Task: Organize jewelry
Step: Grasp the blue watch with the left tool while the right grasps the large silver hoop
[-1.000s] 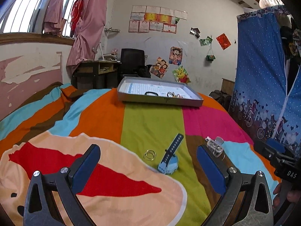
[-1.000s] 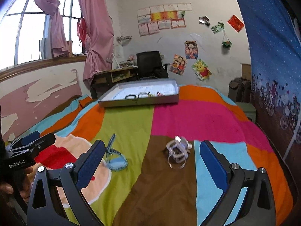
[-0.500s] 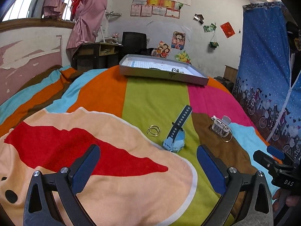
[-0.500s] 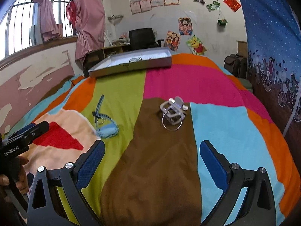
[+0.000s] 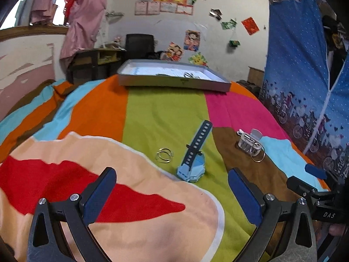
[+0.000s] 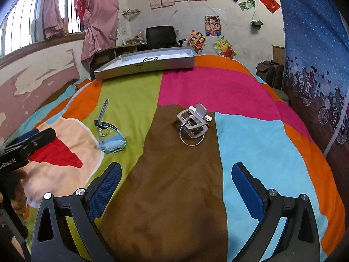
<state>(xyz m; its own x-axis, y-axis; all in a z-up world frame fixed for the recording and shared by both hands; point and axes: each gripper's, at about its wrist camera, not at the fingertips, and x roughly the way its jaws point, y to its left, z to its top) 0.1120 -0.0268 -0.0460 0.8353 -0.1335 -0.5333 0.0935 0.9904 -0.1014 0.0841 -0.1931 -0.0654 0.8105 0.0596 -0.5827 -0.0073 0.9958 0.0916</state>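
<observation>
Fingers (image 5: 100, 191) of the left gripper (image 5: 172, 194) stand wide apart and empty; the right gripper (image 6: 174, 188) likewise, spread and holding nothing. Risk, as judged: the thin rings (image 5: 164, 155) lie flat on soft bedspread (image 6: 174, 196), so closing fingers may pinch cloth or flick them away; the clip's loose ring (image 6: 191, 134) could snag. The rings and blue watch (image 5: 193, 163) lie just beyond the left fingers, between them. The silver clip (image 6: 193, 121) lies beyond the right fingers, centred. The tray (image 5: 174, 84) sits at the bed's far end.
</observation>
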